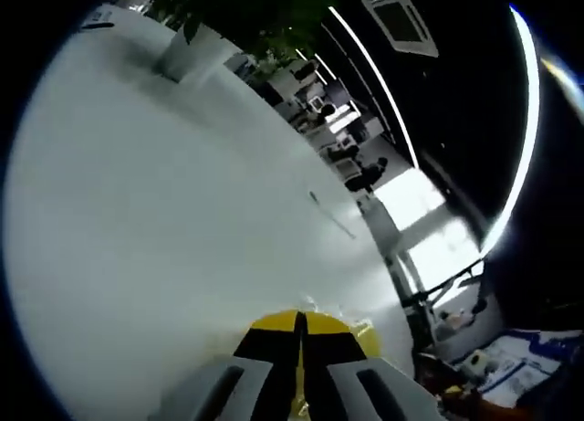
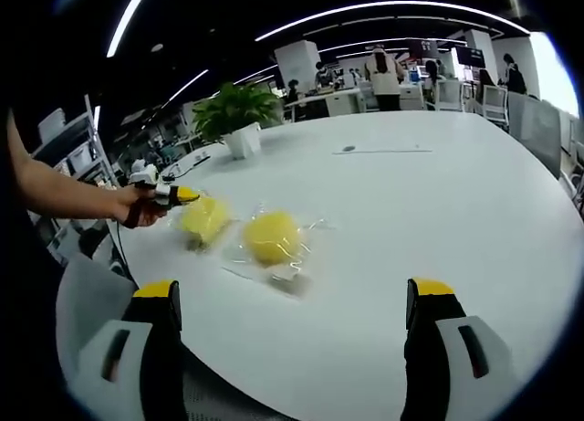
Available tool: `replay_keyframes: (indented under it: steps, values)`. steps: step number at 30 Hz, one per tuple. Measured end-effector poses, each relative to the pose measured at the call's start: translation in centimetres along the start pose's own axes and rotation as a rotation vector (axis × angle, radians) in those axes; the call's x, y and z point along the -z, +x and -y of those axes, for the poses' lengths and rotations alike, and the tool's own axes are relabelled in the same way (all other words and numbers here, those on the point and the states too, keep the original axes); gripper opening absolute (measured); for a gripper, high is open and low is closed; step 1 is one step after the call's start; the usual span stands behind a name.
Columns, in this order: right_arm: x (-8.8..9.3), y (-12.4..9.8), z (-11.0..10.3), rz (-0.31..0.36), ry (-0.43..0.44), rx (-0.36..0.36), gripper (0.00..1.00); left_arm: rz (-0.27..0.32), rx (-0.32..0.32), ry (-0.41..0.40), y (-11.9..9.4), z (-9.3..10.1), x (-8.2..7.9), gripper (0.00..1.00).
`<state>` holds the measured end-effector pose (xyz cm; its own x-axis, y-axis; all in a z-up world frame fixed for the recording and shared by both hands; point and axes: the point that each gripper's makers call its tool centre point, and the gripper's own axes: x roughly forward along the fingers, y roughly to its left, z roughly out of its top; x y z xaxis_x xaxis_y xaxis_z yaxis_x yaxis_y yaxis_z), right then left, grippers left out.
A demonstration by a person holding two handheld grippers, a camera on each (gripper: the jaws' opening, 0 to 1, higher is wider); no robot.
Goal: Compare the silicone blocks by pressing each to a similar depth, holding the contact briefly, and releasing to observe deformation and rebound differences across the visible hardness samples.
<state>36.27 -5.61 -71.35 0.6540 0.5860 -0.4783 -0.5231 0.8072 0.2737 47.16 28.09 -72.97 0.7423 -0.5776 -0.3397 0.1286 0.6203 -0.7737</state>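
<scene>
With its jaws together, the left hand-held gripper (image 2: 185, 195) appears to be pressing the left bagged yellow silicone block (image 2: 204, 218) at centre-left on the white tabletop (image 2: 438, 220), so the next move calls for holding, then releasing, while the right hand-held gripper (image 2: 292, 302) waits with jaws apart before the roundish second block (image 2: 272, 236), whose long axis cannot be told.

Left view low, rolled, seemingly skimming the table (image 1: 164, 220); right view farther back, same table.

Place: I'm in an open-plan office.
Signs: white desk (image 2: 438, 211), potted plant (image 2: 233, 115), ceiling light strips (image 2: 383, 8), people at workstations (image 2: 383, 74).
</scene>
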Motion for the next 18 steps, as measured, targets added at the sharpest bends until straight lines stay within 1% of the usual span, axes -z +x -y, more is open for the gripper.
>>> replay_keyframes:
  steps: [1,4,6,8,12,13,14,15,18]
  values:
    - [0.0,0.1,-0.1,-0.001,-0.002,-0.002,0.96,0.019,0.005,0.021,-0.3,0.4,-0.5,0.0]
    - [0.1,0.3,-0.2,-0.003,-0.005,-0.012,0.96,0.037,0.01,0.051,-0.7,0.8,-1.2,0.0]
    - [0.0,0.4,-0.3,-0.004,-0.007,-0.014,0.96,0.051,0.016,0.093,-0.9,1.0,-1.8,0.0]
    - [-0.1,0.5,-0.4,-0.001,-0.004,-0.016,0.96,0.065,0.017,0.116,-1.2,1.2,-2.4,0.0]
    - [-0.2,0.7,-0.7,-0.001,-0.01,-0.025,0.96,0.076,0.024,0.167,-1.4,1.9,-3.3,0.0]
    - [-0.2,0.7,-0.7,-0.003,-0.012,-0.025,0.96,0.076,0.021,0.156,-1.4,1.9,-3.5,0.0]
    - [-0.2,0.7,-0.6,-0.003,-0.013,-0.026,0.96,0.083,0.018,0.164,-1.4,2.1,-3.9,0.0]
    - [-0.3,0.7,-0.6,-0.002,-0.013,-0.025,0.96,0.094,0.013,0.201,-1.5,2.3,-4.3,0.0]
    - [-0.7,0.6,-0.5,0.002,-0.018,-0.025,0.96,0.086,0.02,0.295,-1.5,3.3,-4.8,0.0]
